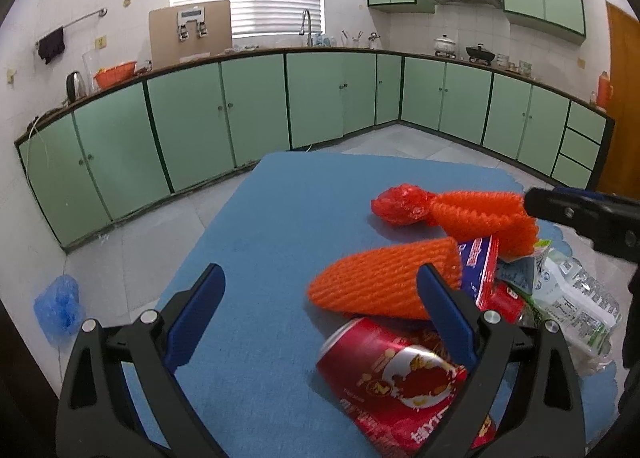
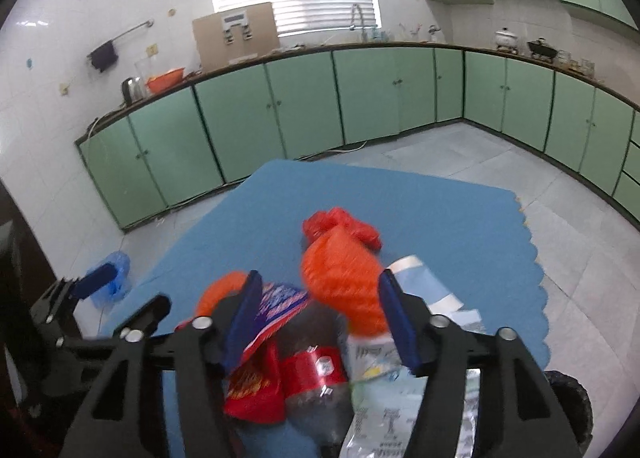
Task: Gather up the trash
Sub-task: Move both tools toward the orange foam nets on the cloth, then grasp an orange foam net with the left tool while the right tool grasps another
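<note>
While parted, right gripper (image 2: pixel 318 312) jaws straddle the trash pile (image 2: pixel 316 354).

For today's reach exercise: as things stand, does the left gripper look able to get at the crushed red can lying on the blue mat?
Probably yes. The left gripper is open, and the crushed red can lies just below its right finger with nothing lying over its top. The orange foam net sits behind it, so it should not block the approach.

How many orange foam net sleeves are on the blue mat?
2. One orange foam net sleeve lies nearest the left gripper, above the red can; the other lies farther back, beside crumpled red plastic. The pile may hide more.
</note>
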The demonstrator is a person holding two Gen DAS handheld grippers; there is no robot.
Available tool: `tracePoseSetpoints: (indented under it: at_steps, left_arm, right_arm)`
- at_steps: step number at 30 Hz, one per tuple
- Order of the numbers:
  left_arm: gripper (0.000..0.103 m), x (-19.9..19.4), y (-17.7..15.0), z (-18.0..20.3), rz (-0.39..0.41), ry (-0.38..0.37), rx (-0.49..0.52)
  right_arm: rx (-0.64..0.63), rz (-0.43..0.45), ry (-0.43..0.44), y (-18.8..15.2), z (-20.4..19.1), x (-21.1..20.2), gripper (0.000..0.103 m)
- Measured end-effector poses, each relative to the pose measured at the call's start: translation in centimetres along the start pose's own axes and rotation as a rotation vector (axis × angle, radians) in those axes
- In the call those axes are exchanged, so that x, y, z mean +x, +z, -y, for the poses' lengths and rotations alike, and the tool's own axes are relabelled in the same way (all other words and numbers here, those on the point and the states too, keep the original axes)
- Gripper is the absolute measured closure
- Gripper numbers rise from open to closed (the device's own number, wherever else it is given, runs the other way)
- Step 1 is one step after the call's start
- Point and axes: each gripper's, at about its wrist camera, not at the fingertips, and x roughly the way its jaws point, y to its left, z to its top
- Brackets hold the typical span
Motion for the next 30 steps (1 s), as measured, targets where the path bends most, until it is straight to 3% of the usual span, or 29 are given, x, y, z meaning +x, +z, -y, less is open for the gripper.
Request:
tracePoseSetpoints:
  at_steps: [8,14,18,26,28,30]
  left_arm:
    - [0.009,0.6,1.0,-0.4,0.013,0.025,-0.008]
    - [0.009,0.7,0.8,0.0,-0.003,-0.021,-0.009]
    - [0.009,1.1,0.3,1.7,-0.026,-0.093,0.006]
    - [0.009,4.1,-0.2,2.6,-0.060,-0.072,0.020]
    - [0.016,4.7,-0.2,2.4,-0.065,-0.079,0.016]
    - [0.030,5.2,-0.4,2.3,-0.073,-0.104,0.007]
  right_arm:
    - [0.031,-0.090,-0.025,1.0,0.8,4.5,0.039]
    - [0.043,-0.170,0.006,0.4,1.4,5.9,0.064]
    - [0.037,-0.142,0.016,0.4,1.7,5.1,0.077]
    - [0.052,-0.078,0.032,1.0,2.1,2.9,0.079]
    - [0.048,-0.071,0.032,0.9,2.0,2.6,0.079]
    - [0.043,-0.067,0.032,0.8,1.9,2.5,0.079]
